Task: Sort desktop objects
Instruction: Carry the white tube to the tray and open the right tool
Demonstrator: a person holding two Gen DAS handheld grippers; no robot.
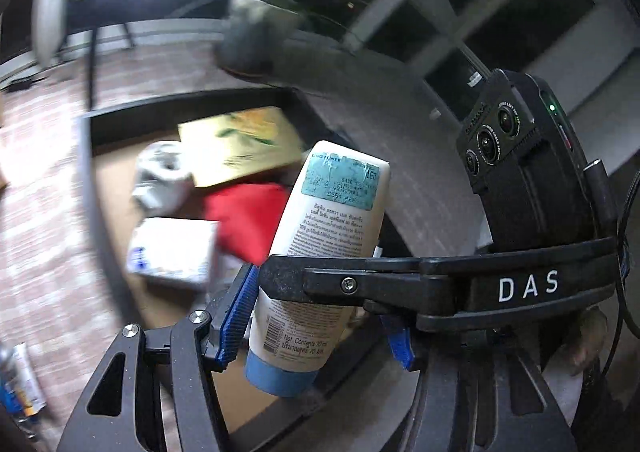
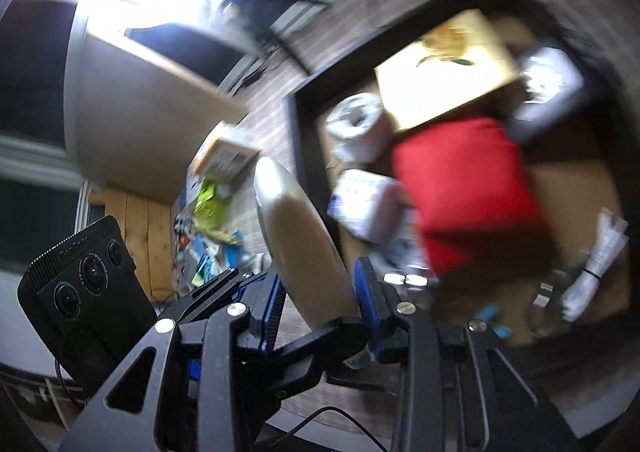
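Observation:
A white lotion tube [image 1: 320, 252] with a blue cap [image 1: 276, 376] is held cap-down above a black-rimmed box [image 1: 96, 179]. My left gripper [image 1: 316, 328] has its blue pads on the tube's lower part. My right gripper [image 2: 320, 308] also grips the same tube [image 2: 300, 236], seen edge-on; in the left wrist view its black finger [image 1: 360, 284] crosses in front of the tube. The box [image 2: 298, 155] holds a red item [image 2: 468, 191], a yellow carton [image 2: 440, 71], a tape roll [image 2: 356, 123] and a white packet [image 2: 360, 199].
Loose small items [image 2: 212, 219] lie on the wood-pattern table left of the box. A white bundle [image 2: 596, 272] lies at the box's right side. A chair [image 1: 52, 3] stands at the far left. The other gripper's camera module [image 1: 516, 155] sits close at the right.

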